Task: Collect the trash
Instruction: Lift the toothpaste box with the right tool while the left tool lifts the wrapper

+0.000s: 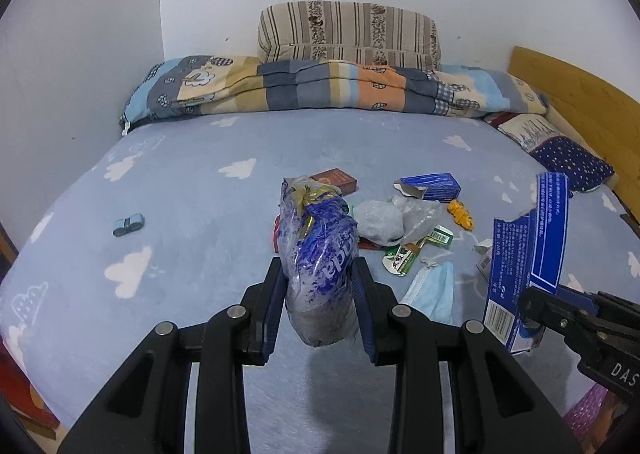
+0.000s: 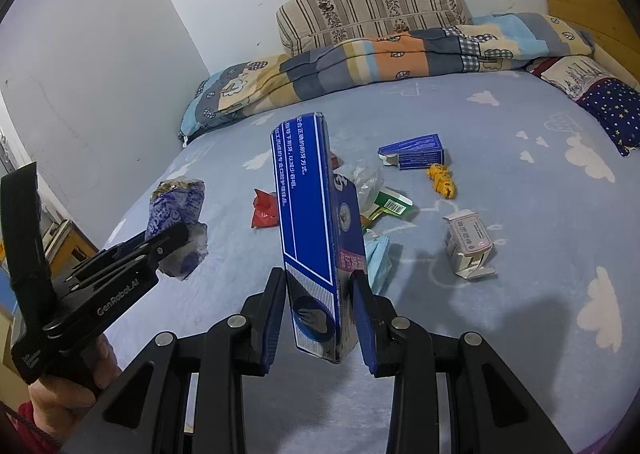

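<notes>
You are mid-collection: your left gripper (image 1: pixel 318 286) fingers are clamped on a crumpled blue-printed plastic wrapper (image 1: pixel 318 254), its long axis pointing away toward the bed's (image 1: pixel 192 182) head. Your right gripper (image 2: pixel 320 294) clamps a long blue carton (image 2: pixel 310 214), likewise upright. Both hang above the bed's near edge. Next, I judge, you need a bin; none shows.

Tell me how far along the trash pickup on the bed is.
Done: no bin in view, so nothing shows as binned. In hand: the left gripper clamps a crumpled plastic bag; the right gripper clamps a long blue box. Left on the bedsheet: face mask, small blue box, red wrapper, yellow piece.
</notes>
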{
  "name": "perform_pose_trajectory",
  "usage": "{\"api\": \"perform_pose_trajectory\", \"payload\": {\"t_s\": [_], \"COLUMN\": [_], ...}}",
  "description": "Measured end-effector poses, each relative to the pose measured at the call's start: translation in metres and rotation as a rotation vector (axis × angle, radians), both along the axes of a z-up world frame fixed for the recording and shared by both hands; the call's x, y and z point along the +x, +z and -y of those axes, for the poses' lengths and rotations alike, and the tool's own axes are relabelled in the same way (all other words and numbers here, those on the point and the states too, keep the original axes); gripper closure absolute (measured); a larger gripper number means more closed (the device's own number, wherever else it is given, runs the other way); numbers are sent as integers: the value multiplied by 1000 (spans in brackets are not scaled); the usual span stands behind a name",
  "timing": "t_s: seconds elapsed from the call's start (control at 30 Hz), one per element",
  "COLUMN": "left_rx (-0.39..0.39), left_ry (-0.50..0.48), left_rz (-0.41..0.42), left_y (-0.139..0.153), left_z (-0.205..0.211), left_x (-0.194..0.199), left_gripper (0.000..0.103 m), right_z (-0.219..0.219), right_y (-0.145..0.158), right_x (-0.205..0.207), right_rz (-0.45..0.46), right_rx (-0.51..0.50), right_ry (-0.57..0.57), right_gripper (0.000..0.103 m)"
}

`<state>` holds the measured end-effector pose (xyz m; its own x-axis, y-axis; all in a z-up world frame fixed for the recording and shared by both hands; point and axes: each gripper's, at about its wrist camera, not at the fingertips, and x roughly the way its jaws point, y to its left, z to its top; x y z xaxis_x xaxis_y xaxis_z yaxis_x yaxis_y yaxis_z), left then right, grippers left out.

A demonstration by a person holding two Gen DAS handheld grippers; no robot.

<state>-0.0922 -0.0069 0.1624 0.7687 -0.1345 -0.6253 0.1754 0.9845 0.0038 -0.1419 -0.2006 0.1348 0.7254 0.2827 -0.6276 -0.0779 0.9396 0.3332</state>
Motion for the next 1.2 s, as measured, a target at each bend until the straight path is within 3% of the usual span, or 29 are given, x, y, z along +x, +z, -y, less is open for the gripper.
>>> {"api": "perform_pose_trajectory", "payload": {"t_s": [0.5, 1.2], "left_rx": [70, 79], "left_ry": [-5, -3], "left_rz": [46, 61], "left_y": [-1, 3], "left_z": [11, 12], "left_x": [-9, -12], "left_gripper": [71, 71], "right_z": [1, 0], "right_y": [2, 2], "right_x": [0, 0], "right_rz": [9, 10], "right_rx": [0, 1], "right_ry": [0, 1], "right_gripper": [68, 68]}}
